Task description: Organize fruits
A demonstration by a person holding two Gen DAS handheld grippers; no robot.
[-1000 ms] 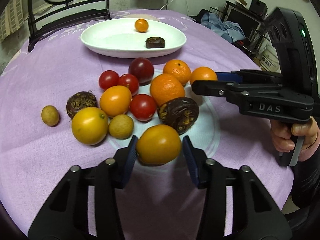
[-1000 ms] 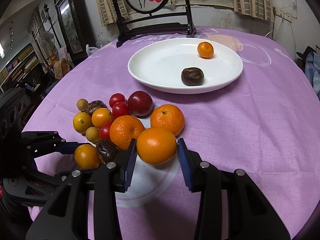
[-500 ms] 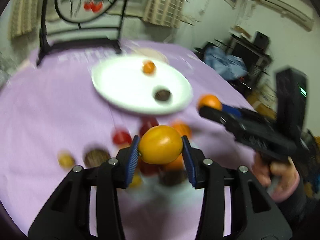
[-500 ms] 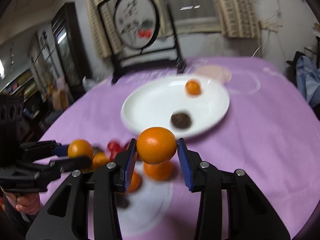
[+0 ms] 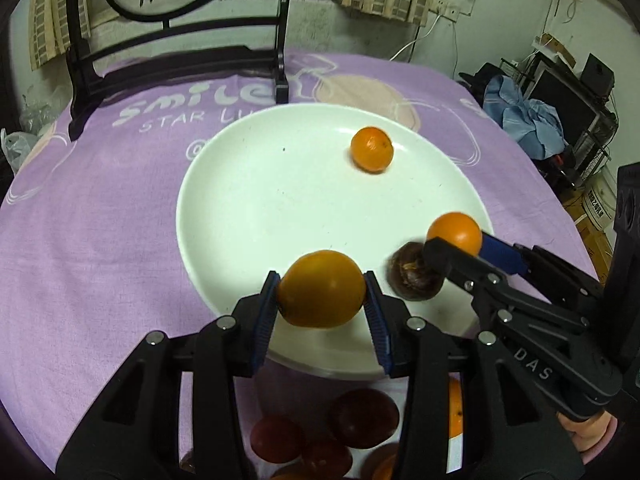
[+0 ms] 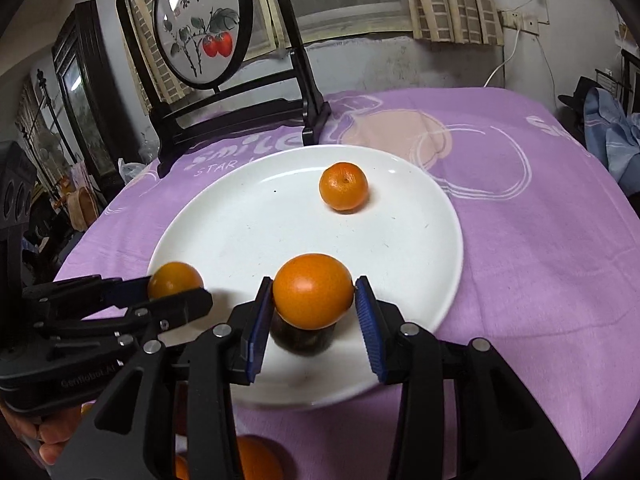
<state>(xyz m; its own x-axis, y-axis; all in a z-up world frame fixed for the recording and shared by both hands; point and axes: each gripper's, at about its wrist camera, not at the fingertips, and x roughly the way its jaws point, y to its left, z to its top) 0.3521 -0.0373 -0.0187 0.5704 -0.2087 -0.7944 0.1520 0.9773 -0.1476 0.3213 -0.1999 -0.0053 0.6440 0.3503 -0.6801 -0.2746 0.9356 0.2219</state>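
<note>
My left gripper (image 5: 321,294) is shut on an orange-yellow fruit (image 5: 318,280) and holds it over the near rim of the white plate (image 5: 240,200). To its right, my right gripper (image 6: 314,298) is shut on an orange (image 6: 312,286), which hangs just above a dark brown fruit (image 6: 302,340) lying on the plate (image 6: 240,232). A small mandarin (image 5: 372,149) sits at the far side of the plate. In the left wrist view the right gripper (image 5: 450,246) reaches in from the right with its orange (image 5: 454,232).
Red tomatoes (image 5: 362,412) and an orange (image 6: 256,458) lie on the purple cloth (image 5: 80,220) below the grippers, partly hidden. A black stand with a round painted screen (image 6: 200,28) rises behind the plate. A hand (image 5: 588,432) grips the right handle.
Both grippers have carried their fruits up from the pile and forward. They now hang over the near part of the plate, which looks much closer.
</note>
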